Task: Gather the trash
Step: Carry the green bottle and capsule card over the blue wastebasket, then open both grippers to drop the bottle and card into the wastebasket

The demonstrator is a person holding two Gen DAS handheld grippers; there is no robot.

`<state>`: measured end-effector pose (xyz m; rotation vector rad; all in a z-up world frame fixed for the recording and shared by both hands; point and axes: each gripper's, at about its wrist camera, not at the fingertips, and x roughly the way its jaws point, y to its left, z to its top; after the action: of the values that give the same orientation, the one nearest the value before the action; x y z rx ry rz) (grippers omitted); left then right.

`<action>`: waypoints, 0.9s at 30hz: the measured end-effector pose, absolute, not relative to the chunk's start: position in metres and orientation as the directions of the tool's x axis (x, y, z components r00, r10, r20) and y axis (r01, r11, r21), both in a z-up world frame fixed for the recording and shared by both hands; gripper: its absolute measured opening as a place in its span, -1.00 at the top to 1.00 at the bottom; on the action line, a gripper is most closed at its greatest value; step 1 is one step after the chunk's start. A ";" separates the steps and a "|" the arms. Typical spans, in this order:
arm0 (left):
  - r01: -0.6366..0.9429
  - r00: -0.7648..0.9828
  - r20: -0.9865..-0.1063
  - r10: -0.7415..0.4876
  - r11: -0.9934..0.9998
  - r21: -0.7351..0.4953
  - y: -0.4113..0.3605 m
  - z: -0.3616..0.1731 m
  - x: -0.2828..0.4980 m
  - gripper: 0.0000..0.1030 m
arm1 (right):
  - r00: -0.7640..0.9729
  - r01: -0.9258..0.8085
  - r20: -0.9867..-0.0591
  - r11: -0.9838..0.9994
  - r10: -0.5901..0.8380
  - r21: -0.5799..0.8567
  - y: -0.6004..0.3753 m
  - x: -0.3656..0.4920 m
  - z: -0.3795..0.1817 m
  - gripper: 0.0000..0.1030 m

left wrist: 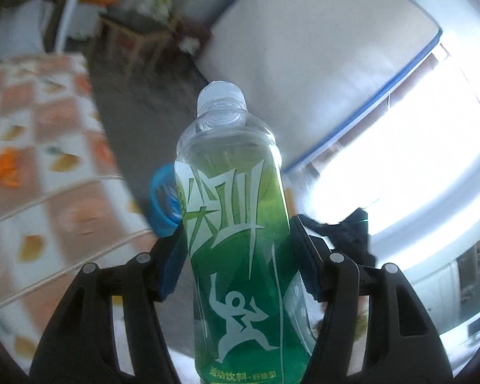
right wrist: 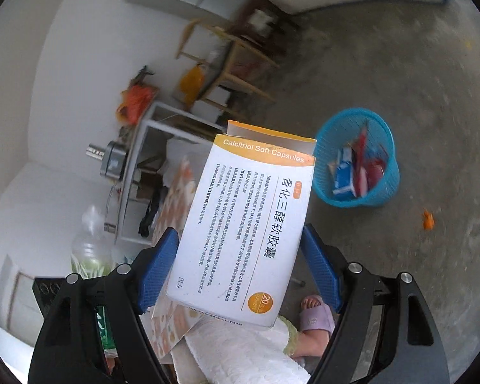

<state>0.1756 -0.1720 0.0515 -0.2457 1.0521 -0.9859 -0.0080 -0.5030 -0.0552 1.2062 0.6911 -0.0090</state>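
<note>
Our left hand-held gripper (left wrist: 238, 249) pinches a green-labelled drink bottle (left wrist: 236, 240) between its blue pads, the capped neck pointing away from us, with the patterned counter (left wrist: 48, 147) off to the left. Our right hand-held gripper (right wrist: 240, 265) clamps a white and orange medicine box (right wrist: 243, 224) by its two long sides, held in the air. Beyond the box, a blue basket (right wrist: 384, 185) holding wrappers stands on the grey floor (right wrist: 416, 80), with orange scraps (right wrist: 428, 219) lying to its right.
</note>
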 end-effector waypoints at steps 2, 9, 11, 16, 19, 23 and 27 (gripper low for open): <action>0.554 0.074 -0.632 -0.771 0.559 -0.617 -0.200 0.037 0.189 -0.13 | 0.795 0.377 -0.485 0.331 0.363 0.865 -0.514 0.005 -0.085 -0.47; 0.540 -0.019 -0.715 -0.699 0.595 -0.596 -0.272 -0.015 0.224 -0.13 | 0.791 0.447 -0.482 0.182 0.378 0.876 -0.555 0.074 -0.184 -0.49; 0.539 -0.029 -0.727 -0.686 0.602 -0.589 -0.283 -0.023 0.228 -0.13 | 0.792 0.451 -0.478 0.164 0.380 0.877 -0.568 0.101 -0.211 -0.51; 0.530 -0.043 -0.756 -0.653 0.626 -0.571 -0.298 -0.044 0.236 -0.13 | 0.735 0.595 -0.588 0.094 0.336 0.798 -0.591 0.127 -0.293 -0.69; 0.530 -0.049 -0.767 -0.640 0.634 -0.563 -0.301 -0.049 0.241 -0.13 | 0.731 0.618 -0.601 0.060 0.323 0.784 -0.592 0.119 -0.311 -0.69; 0.535 -0.049 -0.777 -0.627 0.640 -0.551 -0.310 -0.056 0.244 -0.13 | 0.753 0.594 -0.594 0.096 0.283 0.799 -0.591 0.093 -0.299 -0.69; 0.535 -0.073 -0.783 -0.618 0.638 -0.554 -0.321 -0.058 0.240 -0.13 | 0.772 0.570 -0.582 0.126 0.255 0.812 -0.583 0.047 -0.275 -0.69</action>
<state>0.2399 -0.3208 -0.0575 -0.0782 1.3404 -0.9518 0.0474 -0.5831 -0.2748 1.4609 0.7115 -0.2603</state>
